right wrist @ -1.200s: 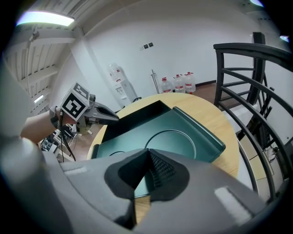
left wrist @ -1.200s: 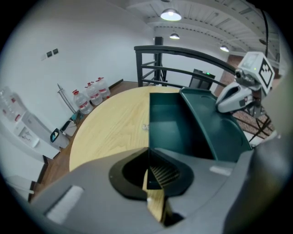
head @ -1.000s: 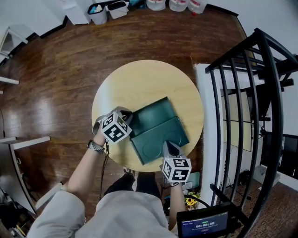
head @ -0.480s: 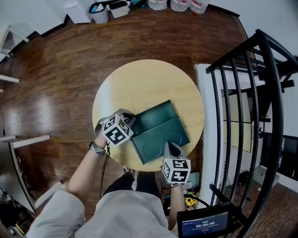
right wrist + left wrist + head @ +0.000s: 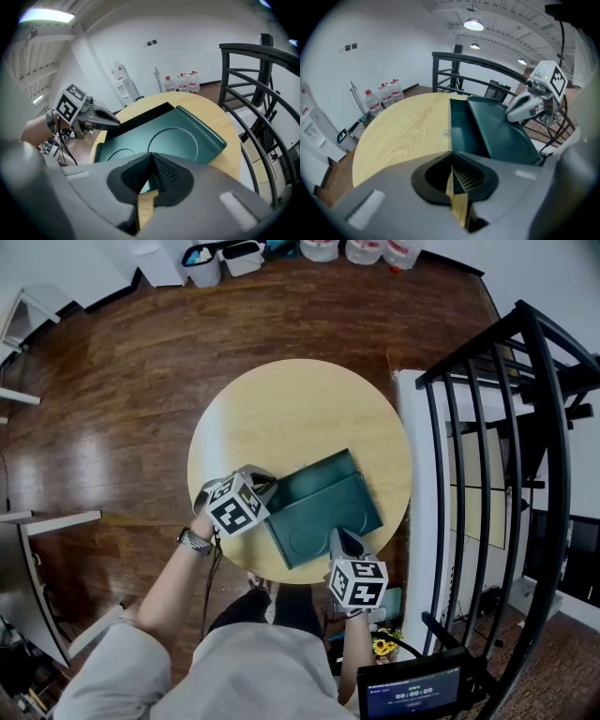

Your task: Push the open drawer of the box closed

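Dark plank floor (image 5: 112, 362) on every side, with a black railing (image 5: 506, 427) close on the right. Round pale table (image 5: 281, 409) at the middle, bare across its far half, so plenty of open room there. Green box (image 5: 328, 521) on the near half, close to the near edge, with little margin behind it. Drawer (image 5: 305, 474) pulled out toward the far left, showing a dark hollow.

Left gripper (image 5: 262, 484) pressed together on nothing, tip just beside the drawer's left corner. Right gripper (image 5: 338, 538) likewise closed and empty, over the box's near right edge; touching or not, cannot tell.

Risks, as a judgement only:
- Pushing at one corner: likely to skew the drawer and jam it, or to swing the whole box round.
- Pushing toward the body without a brace: likely to slide the box off the near edge.
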`<state>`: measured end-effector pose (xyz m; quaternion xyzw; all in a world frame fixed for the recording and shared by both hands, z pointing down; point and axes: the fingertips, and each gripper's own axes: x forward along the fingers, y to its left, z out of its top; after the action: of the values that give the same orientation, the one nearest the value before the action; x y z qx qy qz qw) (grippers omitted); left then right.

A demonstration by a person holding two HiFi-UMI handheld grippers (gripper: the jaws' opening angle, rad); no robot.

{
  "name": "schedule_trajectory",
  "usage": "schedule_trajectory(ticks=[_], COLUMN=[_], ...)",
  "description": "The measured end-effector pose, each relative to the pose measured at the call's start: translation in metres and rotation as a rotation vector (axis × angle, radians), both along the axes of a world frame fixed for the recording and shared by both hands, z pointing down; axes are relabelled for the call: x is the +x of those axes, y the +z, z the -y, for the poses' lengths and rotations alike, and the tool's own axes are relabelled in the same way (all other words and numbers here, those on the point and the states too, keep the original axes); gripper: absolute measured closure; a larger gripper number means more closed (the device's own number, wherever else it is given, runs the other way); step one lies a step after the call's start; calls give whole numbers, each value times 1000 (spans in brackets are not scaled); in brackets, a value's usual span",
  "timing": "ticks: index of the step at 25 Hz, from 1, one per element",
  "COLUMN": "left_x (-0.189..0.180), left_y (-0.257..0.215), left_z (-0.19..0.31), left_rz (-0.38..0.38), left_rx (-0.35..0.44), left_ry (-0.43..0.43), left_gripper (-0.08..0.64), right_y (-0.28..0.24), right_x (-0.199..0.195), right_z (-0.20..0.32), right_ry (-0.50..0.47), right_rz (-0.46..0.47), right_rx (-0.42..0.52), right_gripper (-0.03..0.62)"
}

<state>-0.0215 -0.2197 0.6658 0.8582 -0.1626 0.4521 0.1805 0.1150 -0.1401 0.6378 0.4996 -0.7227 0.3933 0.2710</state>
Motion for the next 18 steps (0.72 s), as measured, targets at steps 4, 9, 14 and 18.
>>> schedule_trajectory(ticks=[4, 9, 14, 18], left_x=[6, 12, 12, 10], left_y=[-3, -4, -11, -14], left_z=[-12, -24, -26, -25], left_rz=[-39, -81, -94, -117], left_rx=[-38, -73, -102, -124], left_ry=[38, 43, 31, 15], left_gripper=[534, 531, 532, 538], right_y=[1, 1, 1, 1], right_x=[-1, -1, -1, 1], right_z=[0, 0, 0, 0], right_ry=[-13, -14, -6, 0], right_rz=[-12, -13, -23, -17], right_rx=[5, 10, 20, 23], right_gripper=[589, 589, 589, 589])
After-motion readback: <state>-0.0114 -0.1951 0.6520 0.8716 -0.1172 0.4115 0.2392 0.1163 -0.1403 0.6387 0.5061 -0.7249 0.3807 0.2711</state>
